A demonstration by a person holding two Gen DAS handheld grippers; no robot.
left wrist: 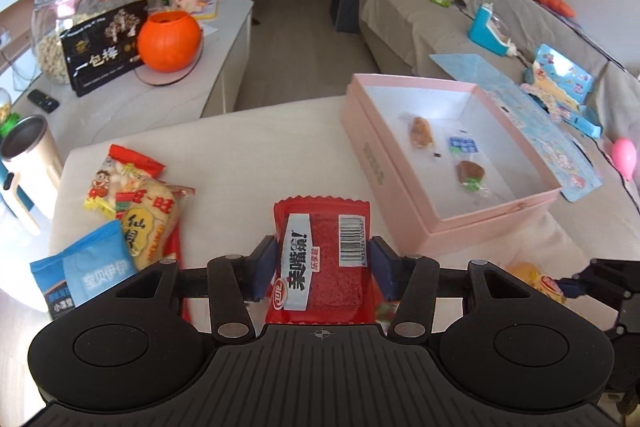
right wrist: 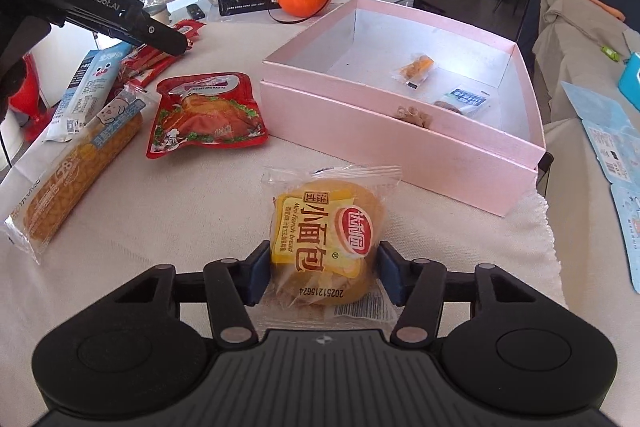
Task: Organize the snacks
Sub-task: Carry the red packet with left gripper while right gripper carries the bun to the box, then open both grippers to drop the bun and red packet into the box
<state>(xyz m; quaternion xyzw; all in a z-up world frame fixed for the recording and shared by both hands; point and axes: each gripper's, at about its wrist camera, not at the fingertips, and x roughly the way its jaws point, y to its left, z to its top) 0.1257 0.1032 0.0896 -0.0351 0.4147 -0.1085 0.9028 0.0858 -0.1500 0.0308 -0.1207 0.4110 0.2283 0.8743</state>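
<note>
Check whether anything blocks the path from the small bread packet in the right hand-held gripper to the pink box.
Nothing visible does. The right hand-held gripper holds the bread packet, and only bare cloth lies between it and the pink box's near wall. The box is open on top; only three small snacks lie inside.

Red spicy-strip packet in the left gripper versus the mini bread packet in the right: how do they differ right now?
The red spicy-strip packet is an opaque red, flat rectangle with a barcode label; the mini bread packet is clear film over a round, puffy bun with a yellow label. Both sit between blue pads, the first in the left gripper, the second in the right gripper, short of the pink box.
</note>
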